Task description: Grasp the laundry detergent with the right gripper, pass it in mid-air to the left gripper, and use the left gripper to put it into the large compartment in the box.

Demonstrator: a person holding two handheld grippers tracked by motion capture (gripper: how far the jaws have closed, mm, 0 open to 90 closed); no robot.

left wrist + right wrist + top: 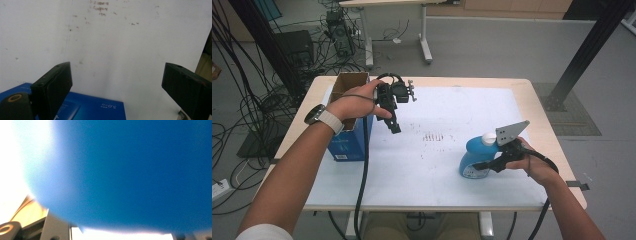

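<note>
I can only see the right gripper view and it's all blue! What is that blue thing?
Observer: A blue bottle with a white cap, standing on the table. The right gripper is shut on it.
Operator: Where's the other gripper?
Observer: The left gripper hangs open over the table, holding nothing.
Operator: Is anything near it?
Observer: Yes, an open blue box beside it, near the table's left edge.

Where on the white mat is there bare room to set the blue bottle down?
The widest bare stretch of the white mat lies between the blue box at the left and the blue bottle held by the right gripper. The far right part is bare too. It is crowded at the box, where the open left gripper hovers.
</note>
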